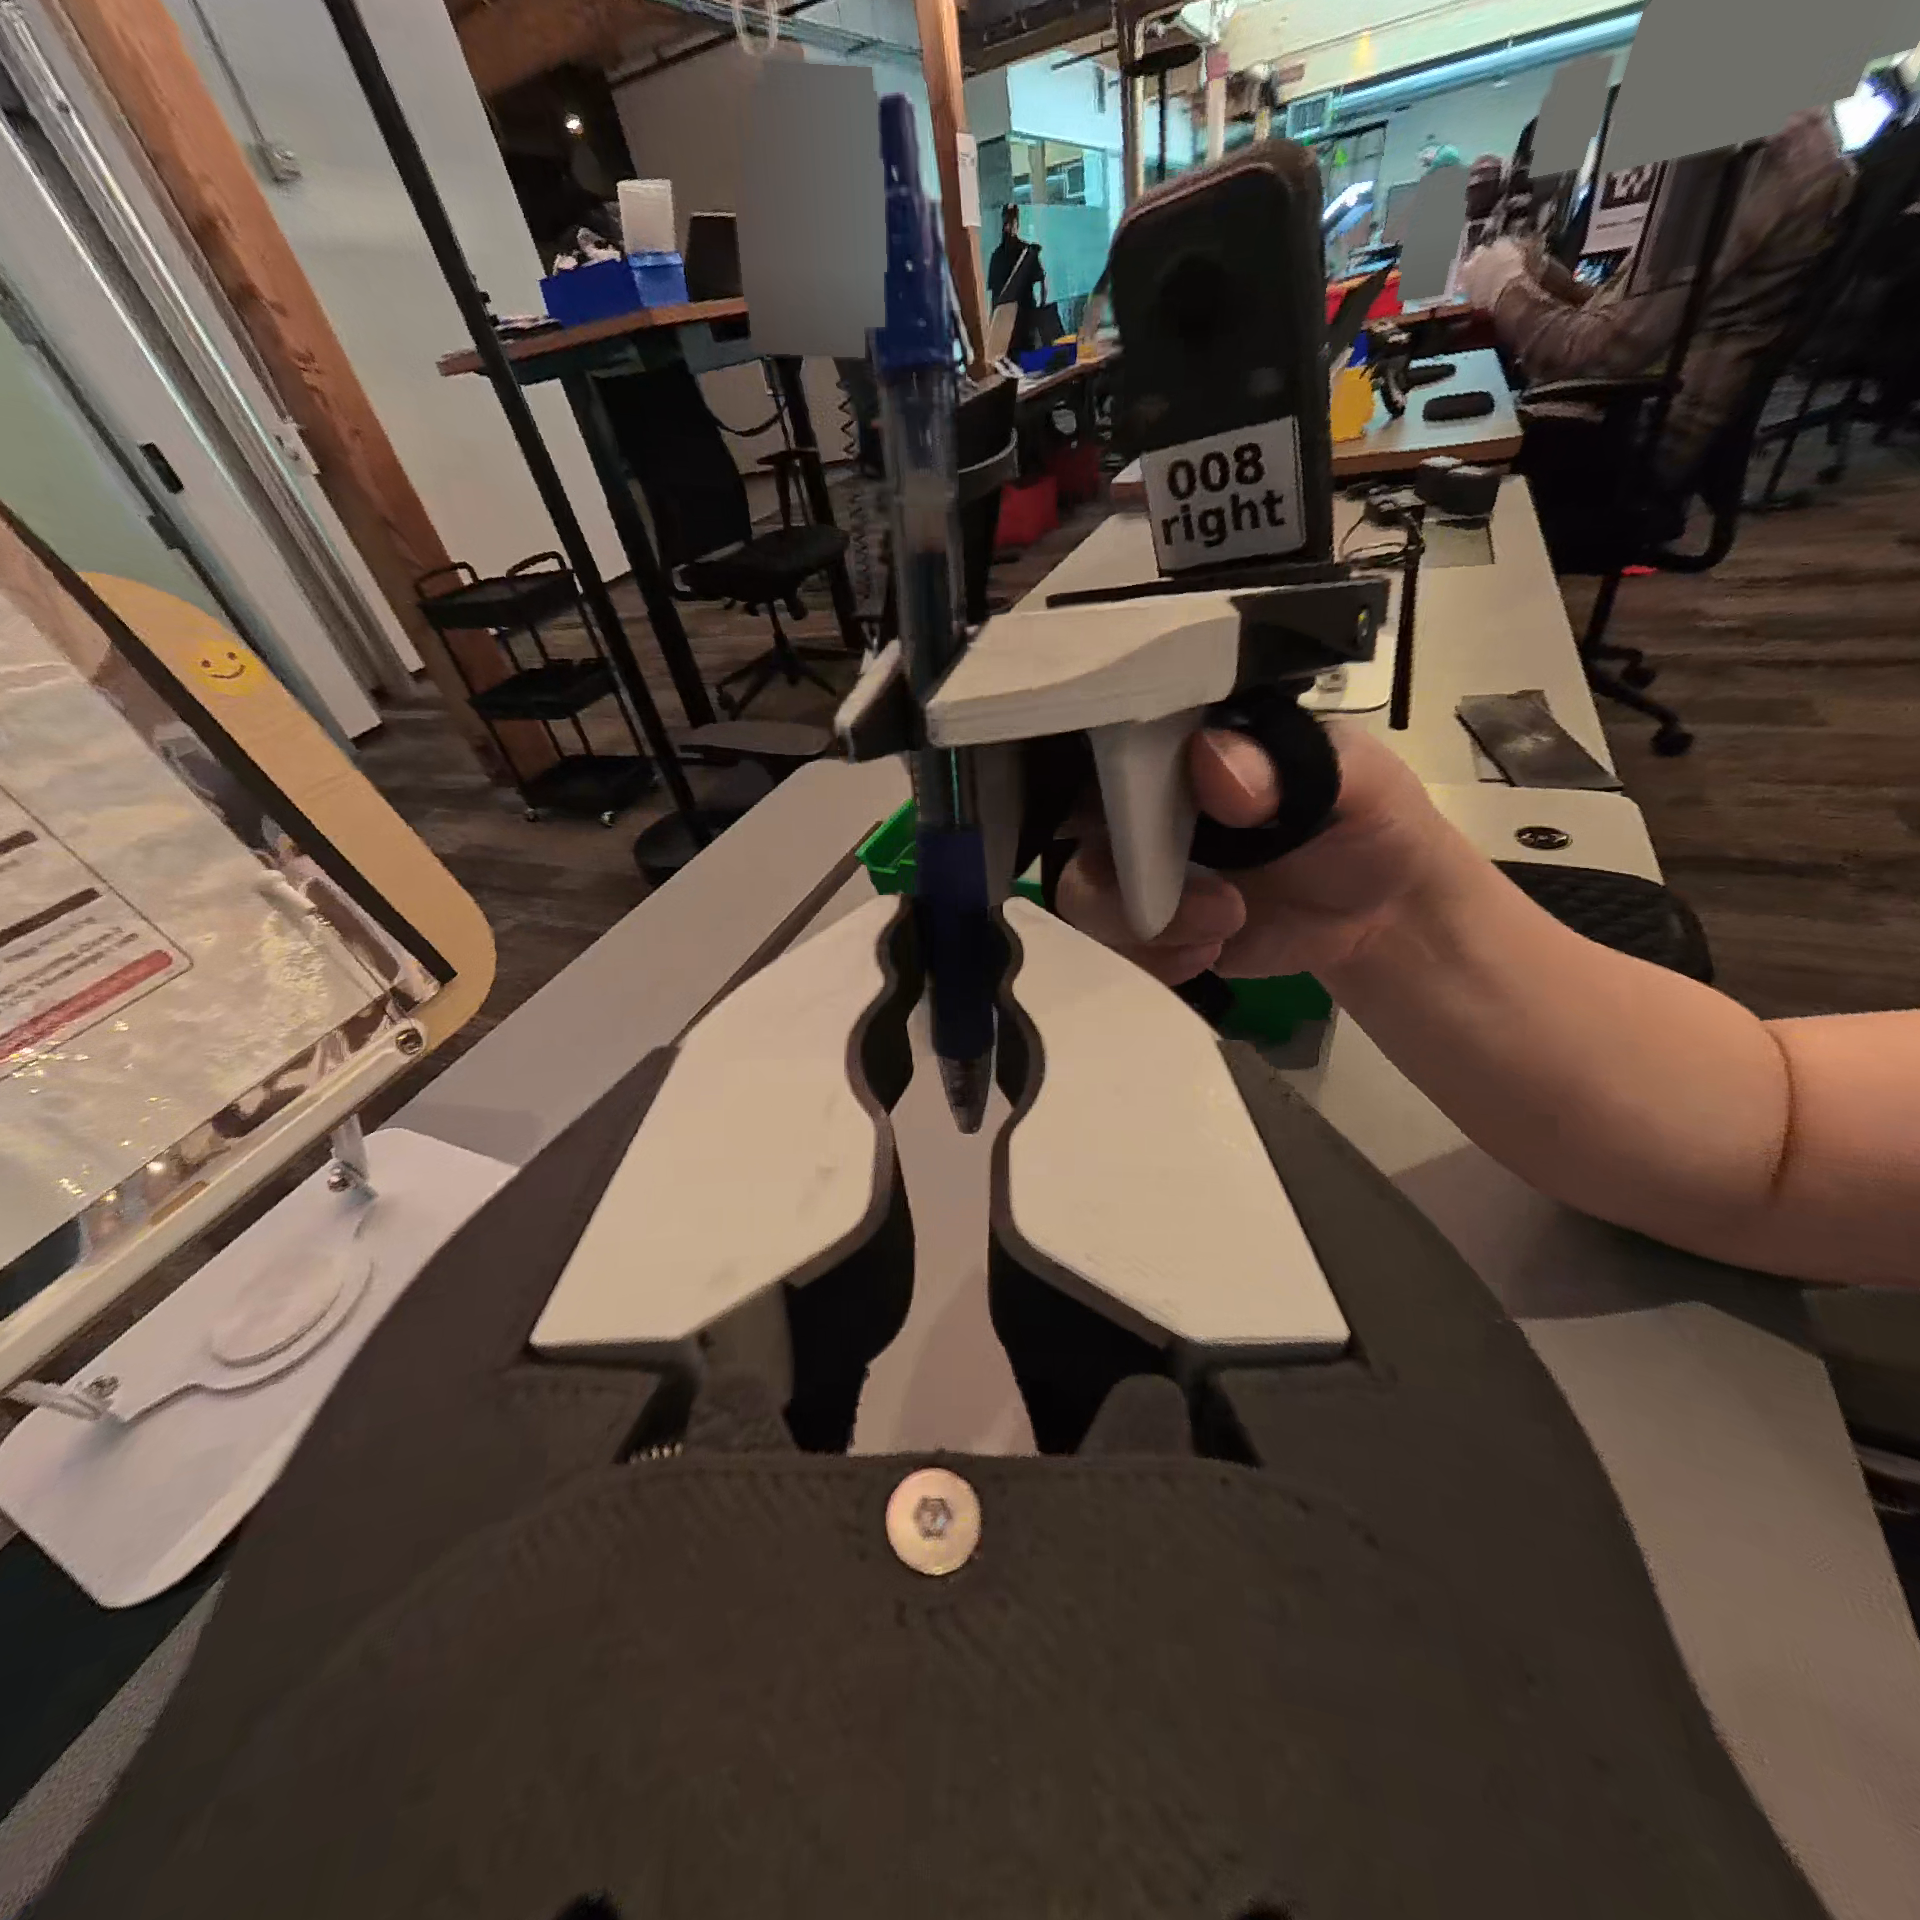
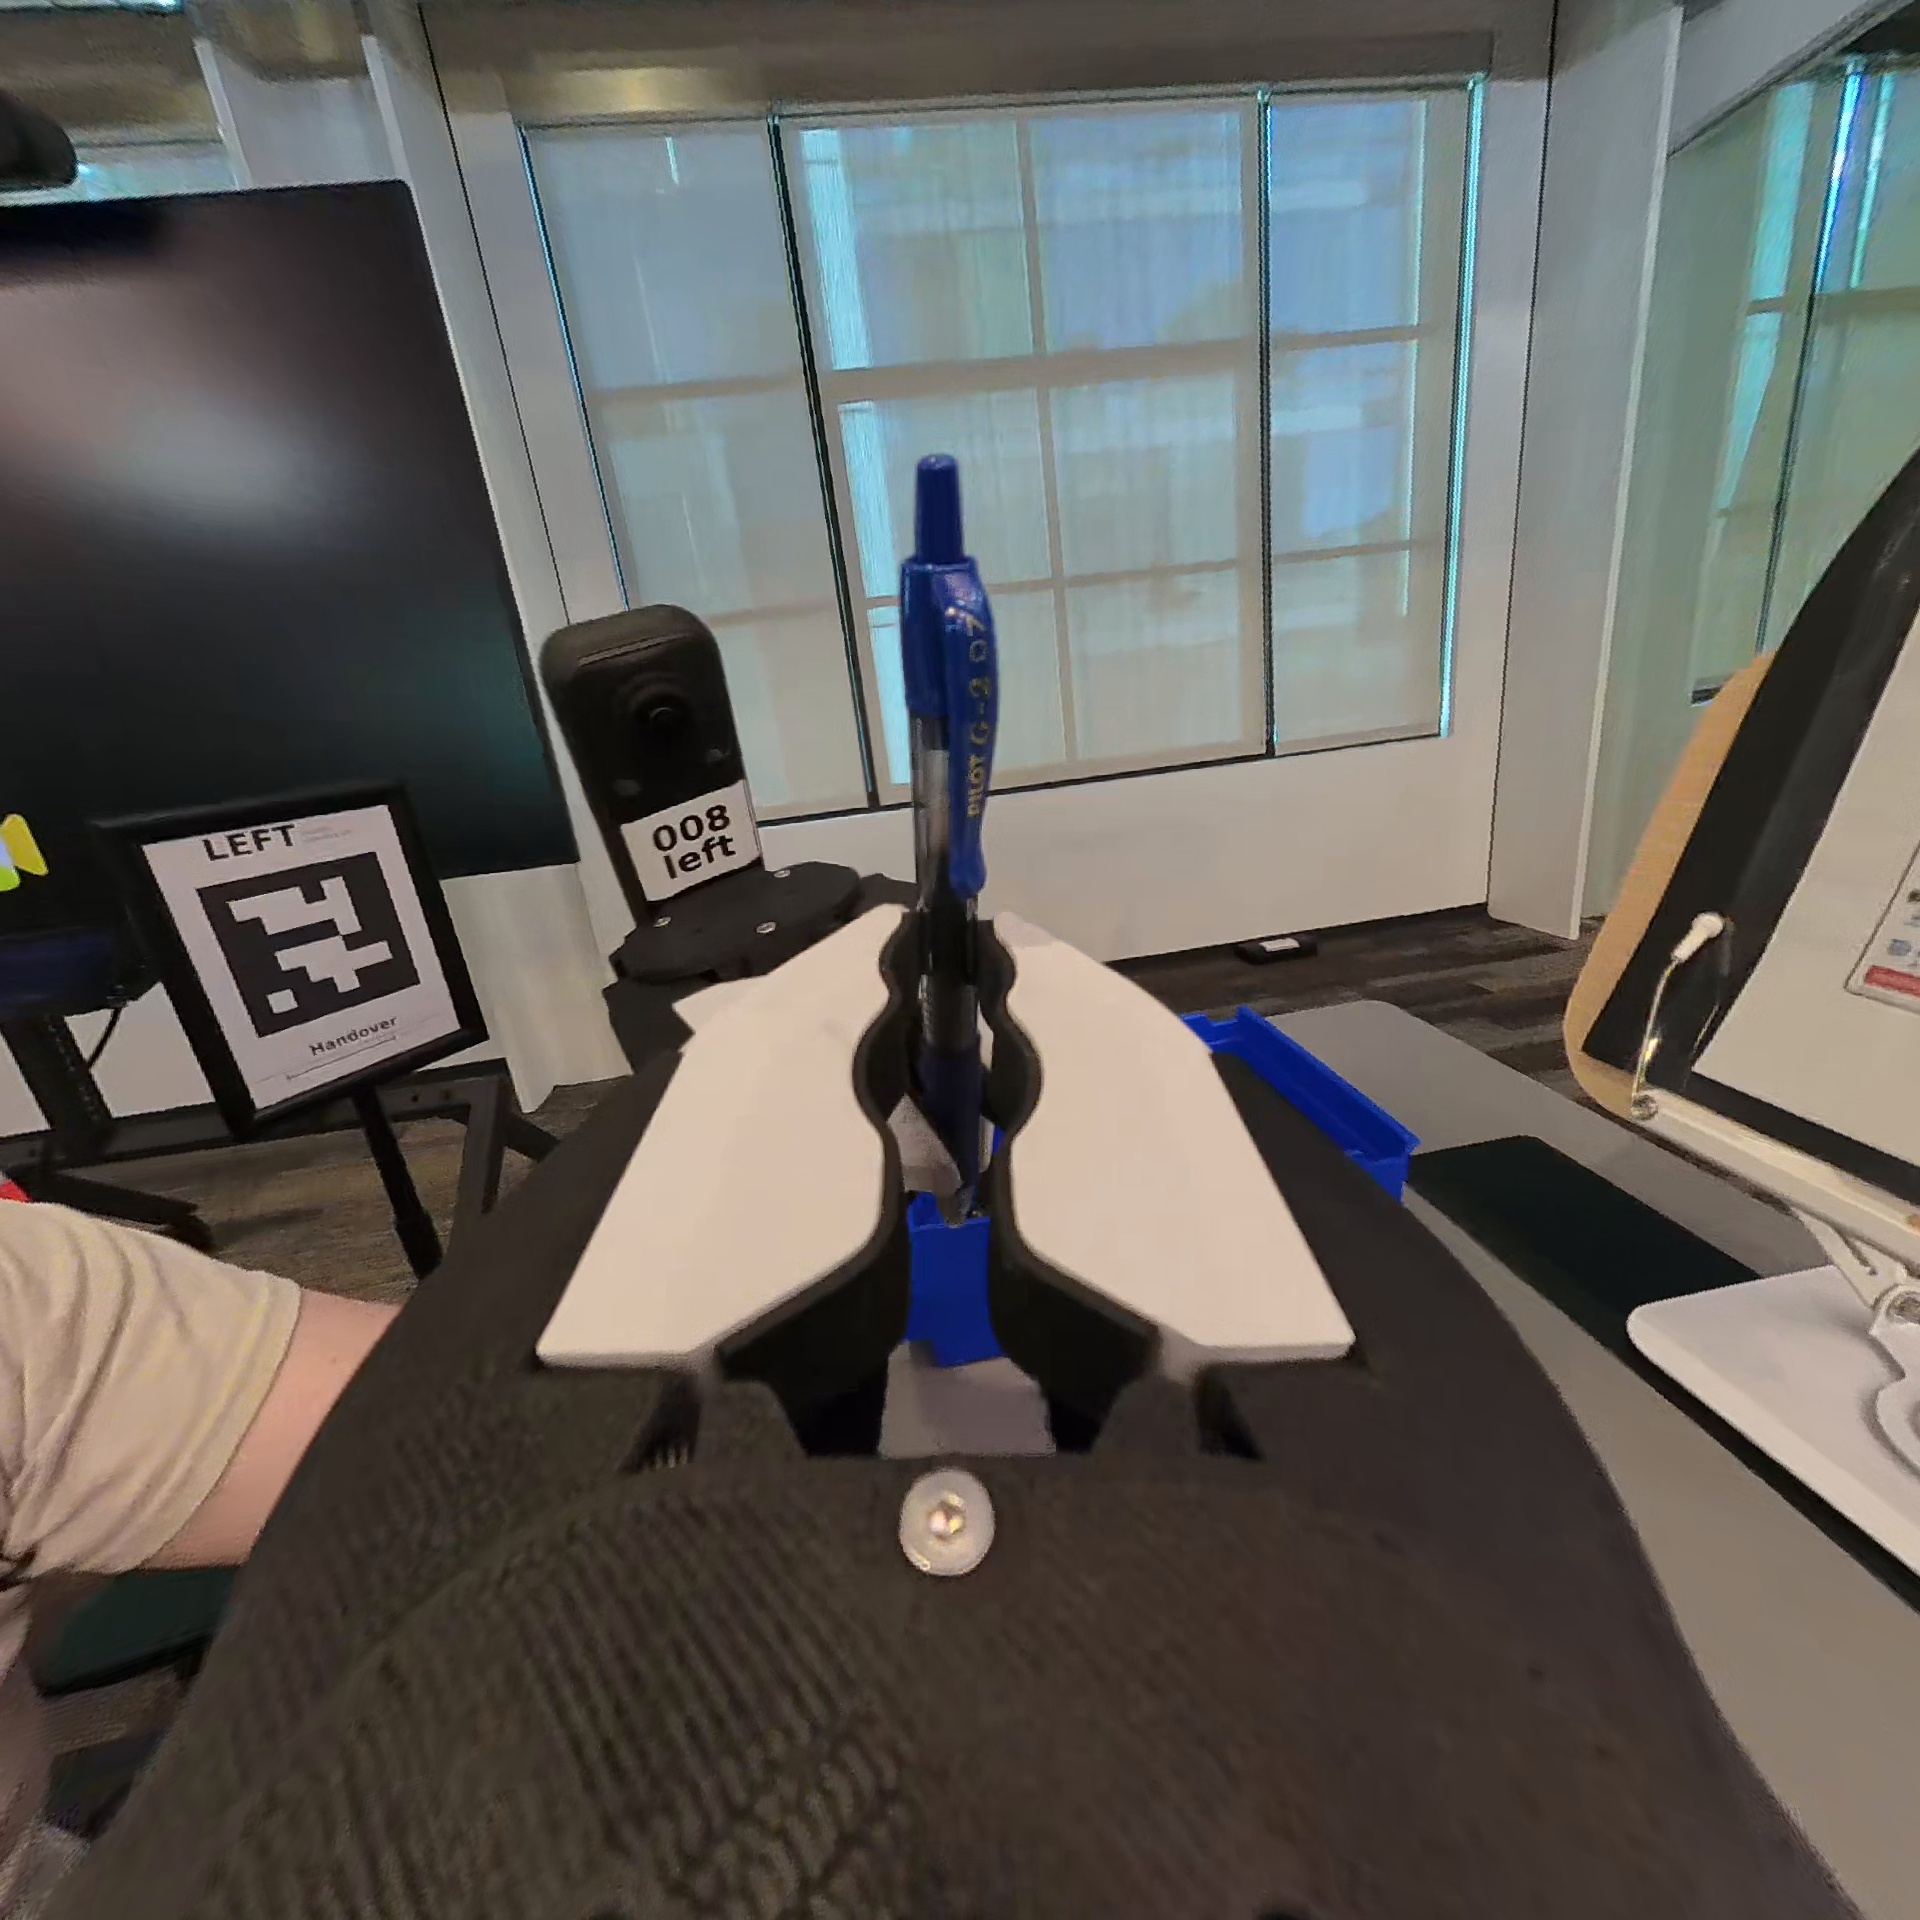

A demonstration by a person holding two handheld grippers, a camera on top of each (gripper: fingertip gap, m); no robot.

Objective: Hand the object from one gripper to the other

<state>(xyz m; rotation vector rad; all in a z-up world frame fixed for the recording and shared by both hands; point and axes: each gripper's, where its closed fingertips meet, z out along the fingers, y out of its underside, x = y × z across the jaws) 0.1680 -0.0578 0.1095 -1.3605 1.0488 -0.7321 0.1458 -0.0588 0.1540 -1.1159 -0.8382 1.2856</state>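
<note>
pen: a blue retractable pen with a clear barrel and dark blue rubber grip point(image 1: 940, 644) is standing upright in the air above the bench, clicker end up, tip pointing down; in the right wrist view the same pen point(image 2: 951, 790) is rising from between the white fingers.
left tool: the left tool point(image 1: 951, 997), white fingers with black wavy pads, is closing narrowly around the pen's rubber grip near the tip; whether the pads are pressing it or only flanking it cannot be told.
right tool: the right tool point(image 1: 914, 707) is reaching in from the side and clamping the clear barrel higher up; in its own view the right tool point(image 2: 948, 997) is gripping the pen just above the rubber grip.
hand: a bare hand point(image 1: 1278, 883) is squeezing the right tool's handle.
bins: a green plastic bin point(image 1: 894, 847) is sitting below the tools, and a blue plastic bin point(image 2: 1309, 1091) is lying on the grey bench point(image 2: 1382, 1049).
</note>
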